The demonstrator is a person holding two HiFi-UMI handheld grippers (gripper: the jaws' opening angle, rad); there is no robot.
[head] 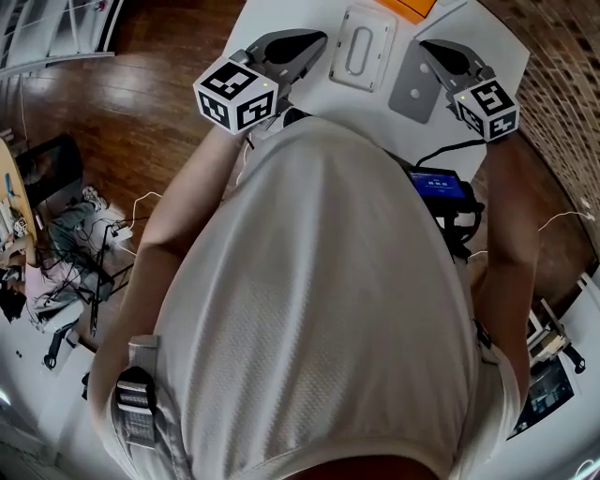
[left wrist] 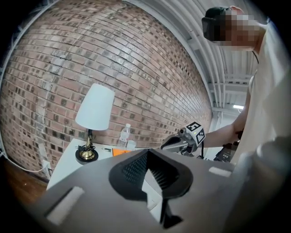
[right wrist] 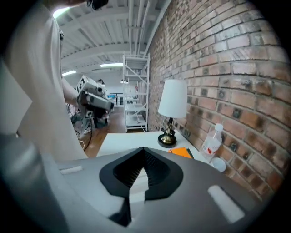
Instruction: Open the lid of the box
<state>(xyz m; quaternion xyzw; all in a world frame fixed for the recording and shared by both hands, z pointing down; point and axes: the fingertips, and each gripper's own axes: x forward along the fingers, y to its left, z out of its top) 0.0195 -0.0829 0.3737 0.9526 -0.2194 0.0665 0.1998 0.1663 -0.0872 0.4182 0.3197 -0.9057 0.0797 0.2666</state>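
Observation:
A white box [head: 361, 47] with a recessed handle in its lid lies flat on the white table [head: 272, 14], lid down, in the head view. My left gripper [head: 314, 42] rests just left of the box, and its jaws meet with nothing between them. On the box's right side sits my right gripper [head: 424, 47], likewise shut and empty. Neither touches the box. In the left gripper view the jaws [left wrist: 148, 154] are together, with the right gripper [left wrist: 182, 142] beyond. The right gripper view shows its jaws [right wrist: 143, 152] together too. My torso hides the table's near part.
A lamp [left wrist: 93, 118] stands at the table's far end by the brick wall, with a water bottle [left wrist: 125, 135], a white cup [right wrist: 219, 164] and an orange notebook [head: 408, 7] near it. A device with a blue screen [head: 436, 183] hangs at my right side. A metal rack [right wrist: 135, 91] stands beyond the table.

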